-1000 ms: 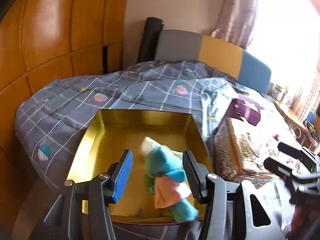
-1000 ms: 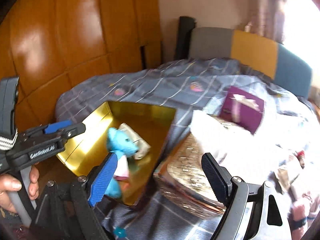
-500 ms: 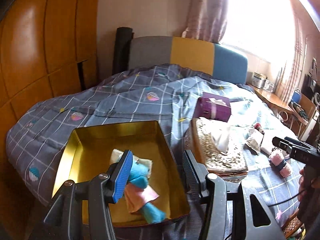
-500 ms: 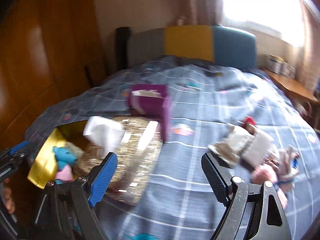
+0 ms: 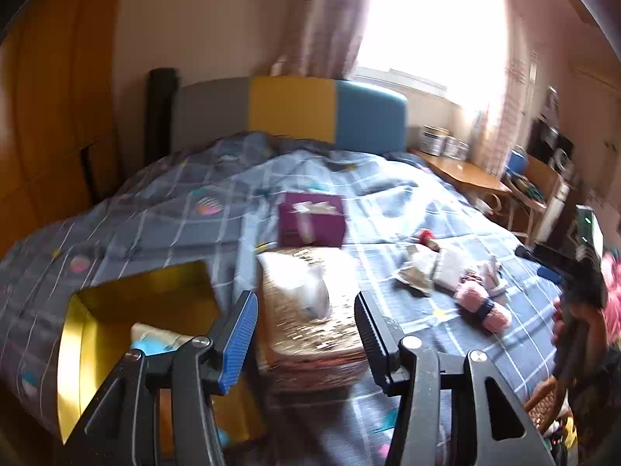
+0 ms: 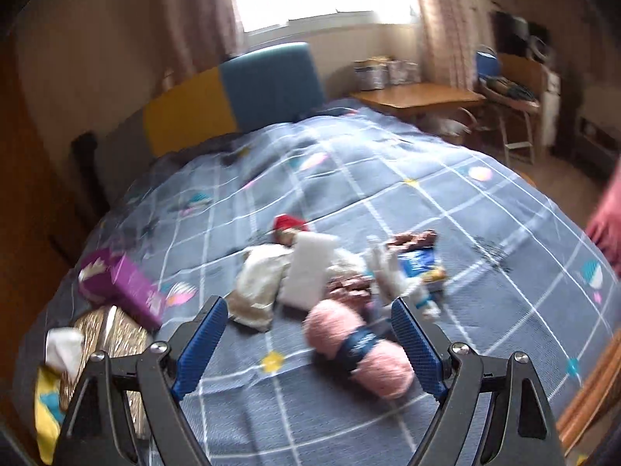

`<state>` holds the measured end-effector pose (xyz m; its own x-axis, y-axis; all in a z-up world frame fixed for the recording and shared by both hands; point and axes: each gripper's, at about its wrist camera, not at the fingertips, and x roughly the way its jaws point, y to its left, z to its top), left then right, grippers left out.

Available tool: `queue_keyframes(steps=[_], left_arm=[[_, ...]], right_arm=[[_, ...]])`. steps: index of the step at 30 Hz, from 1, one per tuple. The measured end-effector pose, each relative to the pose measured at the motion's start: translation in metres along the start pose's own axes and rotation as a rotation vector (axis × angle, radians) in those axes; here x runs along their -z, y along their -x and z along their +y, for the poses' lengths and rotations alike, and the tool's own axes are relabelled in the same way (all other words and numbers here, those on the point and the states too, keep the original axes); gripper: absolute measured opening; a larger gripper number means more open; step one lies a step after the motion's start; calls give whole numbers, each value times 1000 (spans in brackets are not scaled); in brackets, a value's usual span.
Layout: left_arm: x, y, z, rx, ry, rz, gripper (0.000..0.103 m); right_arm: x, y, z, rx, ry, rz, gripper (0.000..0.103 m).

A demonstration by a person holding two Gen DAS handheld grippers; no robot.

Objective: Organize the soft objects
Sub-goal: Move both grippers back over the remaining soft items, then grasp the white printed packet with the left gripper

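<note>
Bedroom, daylight from a curtained window (image 5: 427, 19).
Bed with grey checked quilt (image 6: 388, 178), grey-yellow-blue headboard (image 5: 291, 108), orange wood wardrobe (image 5: 46, 116) at left, wooden desk (image 6: 415, 97) and chair by window.

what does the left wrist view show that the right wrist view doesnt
Only the left wrist view: the inside of the open gold box and the open left gripper.

Only the right wrist view: the blue packet, the white foam block standing out clearly, and the open right gripper.

Both: pink yarn skein, purple tissue box, gold sequinned tissue box, grey checked quilt.
</note>
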<state>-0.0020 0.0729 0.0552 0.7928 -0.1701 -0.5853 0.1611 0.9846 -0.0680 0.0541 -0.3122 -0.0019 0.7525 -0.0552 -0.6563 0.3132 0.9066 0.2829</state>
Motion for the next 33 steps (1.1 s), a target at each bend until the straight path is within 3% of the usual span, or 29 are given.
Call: queue_keyframes(steps=[7,12,20,25,33], left_arm=[[-21,-34,-77,111,-147,42,52],[-22,-95,-128,149,-184,195,52],[-18,-199,-191,181,-220,378,52],[-29,-254,-202,160,-207,427,52],[-32,-316,-226,153,-297,493,52]], right_arm=[[-23,-25,-40,99,-79,-41,89],[-25,-45,-53,133,-113,-52,89],[-21,-51,-66,61,-187,-4,89],[-18,-55,-65,9,-195,30,89],[-15,-60,-69,-54,-236,71,90]])
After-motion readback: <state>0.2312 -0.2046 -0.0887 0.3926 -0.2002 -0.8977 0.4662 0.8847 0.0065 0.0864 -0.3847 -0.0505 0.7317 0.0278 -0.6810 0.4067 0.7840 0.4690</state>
